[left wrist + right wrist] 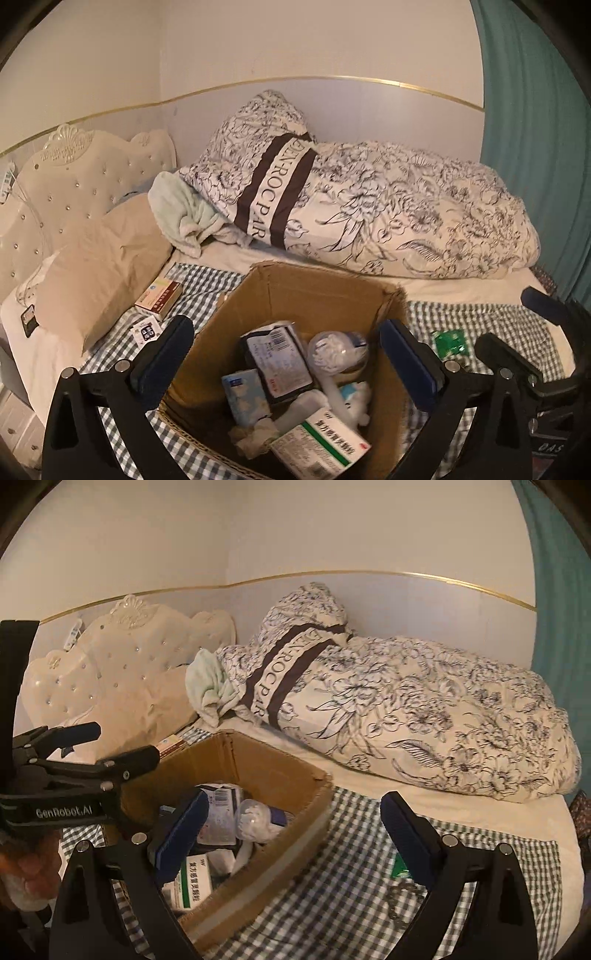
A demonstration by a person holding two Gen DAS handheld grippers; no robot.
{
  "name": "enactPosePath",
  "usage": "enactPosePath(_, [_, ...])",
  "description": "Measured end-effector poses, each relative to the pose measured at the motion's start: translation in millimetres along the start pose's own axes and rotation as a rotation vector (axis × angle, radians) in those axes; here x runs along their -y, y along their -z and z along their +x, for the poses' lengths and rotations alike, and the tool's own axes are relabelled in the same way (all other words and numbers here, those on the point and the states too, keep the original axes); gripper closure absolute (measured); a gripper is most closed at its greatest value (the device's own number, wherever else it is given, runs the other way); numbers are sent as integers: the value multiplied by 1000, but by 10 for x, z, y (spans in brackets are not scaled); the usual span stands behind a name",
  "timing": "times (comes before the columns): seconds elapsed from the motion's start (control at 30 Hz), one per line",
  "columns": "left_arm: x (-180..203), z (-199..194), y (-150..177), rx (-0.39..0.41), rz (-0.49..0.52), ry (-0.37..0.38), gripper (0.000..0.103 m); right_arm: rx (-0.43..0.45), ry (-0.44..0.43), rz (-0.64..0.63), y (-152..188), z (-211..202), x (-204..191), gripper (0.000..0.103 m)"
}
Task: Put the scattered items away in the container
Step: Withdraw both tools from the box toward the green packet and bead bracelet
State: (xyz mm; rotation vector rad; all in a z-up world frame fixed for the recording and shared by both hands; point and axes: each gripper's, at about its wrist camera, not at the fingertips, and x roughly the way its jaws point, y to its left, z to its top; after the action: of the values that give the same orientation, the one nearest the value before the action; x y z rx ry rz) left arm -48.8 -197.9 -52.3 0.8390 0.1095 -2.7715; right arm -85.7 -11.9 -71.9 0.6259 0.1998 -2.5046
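A brown cardboard box (314, 295) stands on the checked blanket and holds several items, among them a white-and-green medicine box (321, 448) and a clear tub of cotton swabs (338, 352). My left gripper (288, 363) is open and empty above the box. My right gripper (295, 834) is open and empty, just right of the box (258, 860). A green packet (448, 343) lies on the blanket right of the box; it also shows beside my right finger (400, 867). A red-and-white medicine box (159, 297) and a small black-and-white packet (146, 332) lie left of the box.
A floral duvet (406, 214) and a pale green towel (181, 218) are heaped behind the box. A beige pillow (99, 273) and a tufted headboard (74, 184) are at the left. A teal curtain (535, 129) hangs at the right. A dark card (29, 320) lies at the bed's left edge.
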Motion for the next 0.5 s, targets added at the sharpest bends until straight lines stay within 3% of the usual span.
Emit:
enactPosePath(0.27, [248, -166, -63, 24, 5, 7, 0, 42, 74, 13, 79, -308, 337, 0])
enactPosePath(0.5, [493, -324, -148, 49, -18, 46, 0, 13, 111, 53, 224, -498, 704, 0])
